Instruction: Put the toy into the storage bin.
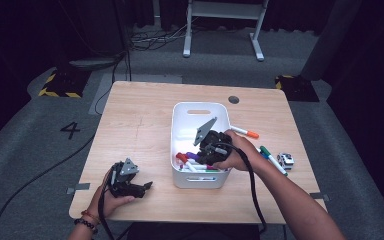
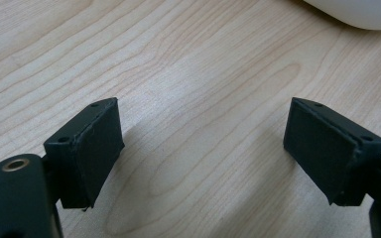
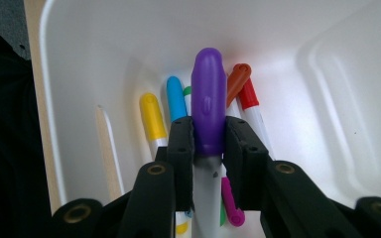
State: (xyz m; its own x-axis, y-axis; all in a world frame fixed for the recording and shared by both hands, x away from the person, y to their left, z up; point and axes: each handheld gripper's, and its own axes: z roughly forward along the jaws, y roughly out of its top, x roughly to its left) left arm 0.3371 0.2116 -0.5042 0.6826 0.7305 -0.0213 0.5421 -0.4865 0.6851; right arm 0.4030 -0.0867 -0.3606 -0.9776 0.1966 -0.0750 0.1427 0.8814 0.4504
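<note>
A light wooden table (image 1: 140, 125) with rounded corners is set on a grey carpeted floor (image 1: 25, 150). A round dark grommet (image 1: 233, 99) is fitted near the table's far edge. The number 4 (image 1: 70, 130) is marked in black on the floor to the left. Two black weights edged with yellow-and-black hazard tape (image 1: 60, 82) (image 1: 295, 86) are placed at the far corners. Black cables (image 1: 155, 37) are trailed across the floor behind. A white metal frame on two feet (image 1: 225, 25) is stood at the back. The surroundings are closed off by dark curtains (image 1: 360, 60), and the table is lit from above.
</note>
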